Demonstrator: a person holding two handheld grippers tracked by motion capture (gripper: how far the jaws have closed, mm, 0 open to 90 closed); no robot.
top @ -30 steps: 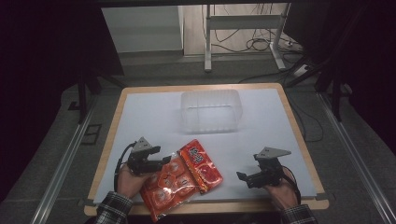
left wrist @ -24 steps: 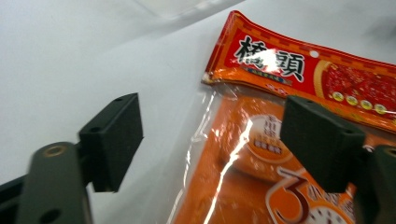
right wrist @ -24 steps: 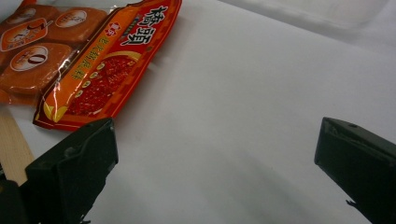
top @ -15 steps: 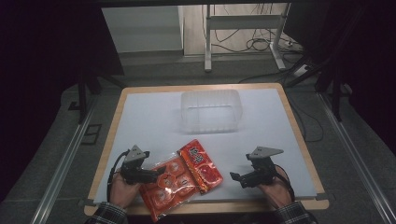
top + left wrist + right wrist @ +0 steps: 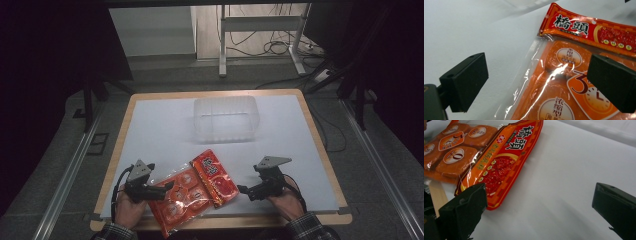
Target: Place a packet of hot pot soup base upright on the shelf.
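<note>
1. Both grippers have slid toward the table's [image 5: 150,107] near edge since the earlier frame.
2. Left gripper [image 5: 167,186] jaws just opened, apart over the orange packet [image 5: 195,187], not pressing it.
3. Right gripper [image 5: 241,189] jaws apart, just beside the packet's right edge.
4. Packet overhangs the near edge; clear container [image 5: 225,119] sits mid-table toward the far edge, open surface between.

A lab or test room, set up for recording: a wood-edged counter [image 5: 320,145] with a white top stands on grey carpet, metal rails [image 5: 70,175] run along both sides, loose cables [image 5: 280,47] trail around a metal stand [image 5: 222,40] behind, dark surroundings
</note>
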